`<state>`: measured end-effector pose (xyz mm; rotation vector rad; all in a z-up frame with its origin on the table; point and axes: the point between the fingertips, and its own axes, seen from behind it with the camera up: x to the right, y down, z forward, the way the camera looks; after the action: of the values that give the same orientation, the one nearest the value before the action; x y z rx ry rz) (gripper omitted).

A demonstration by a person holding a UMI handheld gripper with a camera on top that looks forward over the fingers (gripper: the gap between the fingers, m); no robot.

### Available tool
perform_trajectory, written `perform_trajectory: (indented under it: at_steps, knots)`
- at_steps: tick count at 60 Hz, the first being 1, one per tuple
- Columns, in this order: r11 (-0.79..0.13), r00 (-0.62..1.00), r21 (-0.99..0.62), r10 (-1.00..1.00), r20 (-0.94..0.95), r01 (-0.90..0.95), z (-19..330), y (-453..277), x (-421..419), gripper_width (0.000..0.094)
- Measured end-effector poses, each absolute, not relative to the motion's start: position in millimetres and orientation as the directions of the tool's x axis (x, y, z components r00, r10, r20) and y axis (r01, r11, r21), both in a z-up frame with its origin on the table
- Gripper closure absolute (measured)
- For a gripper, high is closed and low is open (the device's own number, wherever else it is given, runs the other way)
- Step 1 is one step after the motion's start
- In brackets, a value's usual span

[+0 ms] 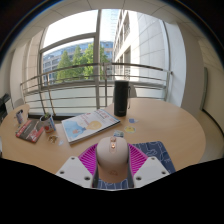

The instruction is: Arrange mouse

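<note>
A beige computer mouse point(113, 159) sits between my two fingers, its scroll wheel pointing away from me. Both pink pads press against its sides: the left pad point(89, 157) and the right pad point(137, 157). My gripper point(113, 162) is shut on the mouse and holds it over a blue-grey checked mouse mat point(153, 152) on the round wooden table point(165, 125). Whether the mouse touches the mat is hidden by the mouse itself.
A black cylinder speaker point(120, 98) stands beyond the fingers. An open magazine point(89, 124) lies to the left, with a cup of pens point(47, 124) and a red book point(27, 130) further left. Small items point(118, 133) lie just ahead. A balcony railing and windows stand behind.
</note>
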<state>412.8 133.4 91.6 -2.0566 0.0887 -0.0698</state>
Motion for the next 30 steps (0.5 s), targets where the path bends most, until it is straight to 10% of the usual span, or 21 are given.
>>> perform_trajectory:
  at_steps: [15,20,25,30]
  knots:
    - [-0.591,0.994,-0.804,-0.114,0.007,-0.062,-1,123,464,0.0435]
    - [-0.608,0.994,-0.791,-0.11,0.001,-0.066,-7,120,466,0.0354]
    - [-0.609,0.994,-0.791,-0.104,0.018,-0.049,1,116,465,0.007]
    - [-0.603,0.991,-0.797,-0.123,0.048,-0.036,16,105,466,0.0089]
